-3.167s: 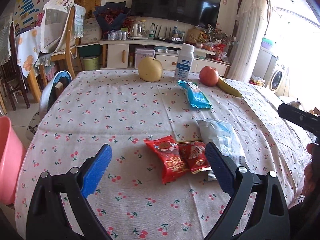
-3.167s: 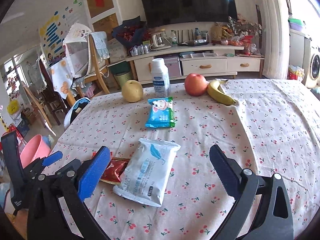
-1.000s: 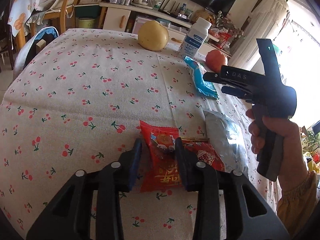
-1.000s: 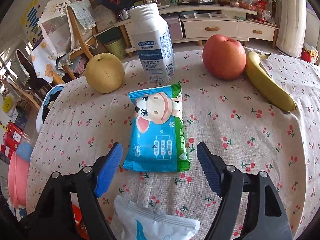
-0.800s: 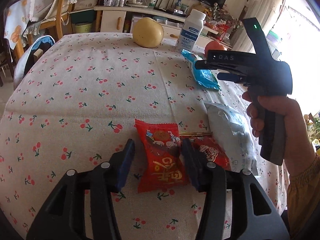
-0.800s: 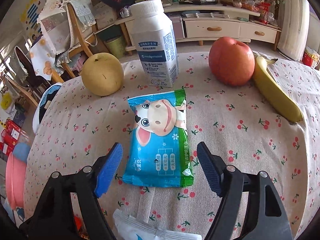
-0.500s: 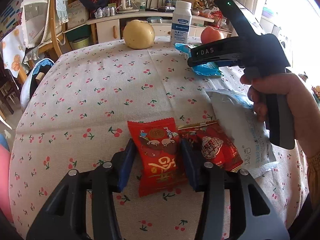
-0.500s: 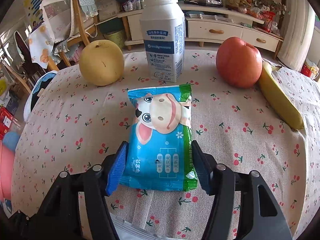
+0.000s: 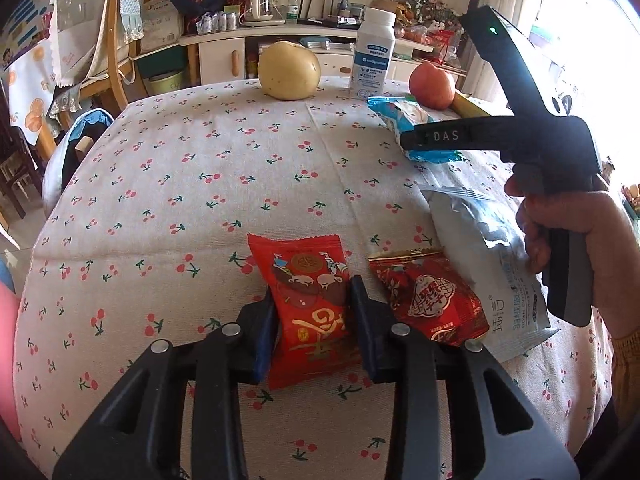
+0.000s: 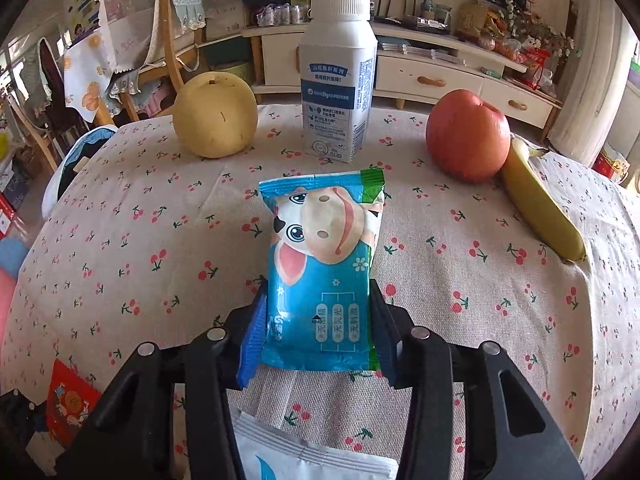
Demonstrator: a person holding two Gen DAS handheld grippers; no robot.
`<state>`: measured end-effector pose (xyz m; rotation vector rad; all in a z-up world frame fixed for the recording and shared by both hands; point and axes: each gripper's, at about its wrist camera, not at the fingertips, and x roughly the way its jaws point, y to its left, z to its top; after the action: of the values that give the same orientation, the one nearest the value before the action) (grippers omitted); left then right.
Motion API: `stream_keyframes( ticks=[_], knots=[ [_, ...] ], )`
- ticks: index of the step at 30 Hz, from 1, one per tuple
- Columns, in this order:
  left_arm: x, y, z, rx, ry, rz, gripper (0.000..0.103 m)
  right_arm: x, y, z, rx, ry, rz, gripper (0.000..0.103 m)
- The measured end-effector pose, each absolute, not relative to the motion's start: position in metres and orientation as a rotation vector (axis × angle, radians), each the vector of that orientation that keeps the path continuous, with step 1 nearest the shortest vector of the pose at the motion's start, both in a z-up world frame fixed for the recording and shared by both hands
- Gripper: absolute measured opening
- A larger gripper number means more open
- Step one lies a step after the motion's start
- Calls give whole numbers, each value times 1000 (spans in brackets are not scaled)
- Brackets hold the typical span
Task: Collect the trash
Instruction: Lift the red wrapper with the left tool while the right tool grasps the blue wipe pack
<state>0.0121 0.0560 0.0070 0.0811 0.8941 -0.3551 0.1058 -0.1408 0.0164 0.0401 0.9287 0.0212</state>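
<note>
A red snack wrapper (image 9: 304, 264) lies flat on the cherry-print tablecloth (image 9: 200, 184), and my left gripper (image 9: 312, 292) is closing on its lower half, pads pressing both long edges. A second red wrapper (image 9: 428, 296) and a silver-white packet (image 9: 492, 248) lie just to the right. In the right wrist view my right gripper (image 10: 318, 300) is closing on a blue cow-print wrapper (image 10: 324, 240), its pads against the wrapper's sides. A hand (image 9: 576, 232) holds that right gripper's handle over the silver packet.
Behind the blue wrapper stand a yellow pear (image 10: 216, 116), a white milk bottle (image 10: 338, 76), a red apple (image 10: 468, 136) and a banana (image 10: 540, 208). A pink bin (image 9: 6, 352) sits off the table's left edge. A wooden chair (image 9: 116, 60) stands beyond.
Both pairs of jaws have narrowed onto their wrappers: the left onto the red one, the right from wide open onto the blue one. The right gripper also moved closer to the blue wrapper.
</note>
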Motion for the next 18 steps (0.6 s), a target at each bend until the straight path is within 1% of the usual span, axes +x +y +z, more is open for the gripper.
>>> stream_keyframes(
  ticks=[5, 18],
  knots=[
    [12, 63, 16, 42, 864, -361, 36, 90, -150, 27, 82, 889, -5, 44],
    [12, 93, 30, -33, 813, -333, 36, 44, -155, 58, 246, 818, 19, 44]
  ],
)
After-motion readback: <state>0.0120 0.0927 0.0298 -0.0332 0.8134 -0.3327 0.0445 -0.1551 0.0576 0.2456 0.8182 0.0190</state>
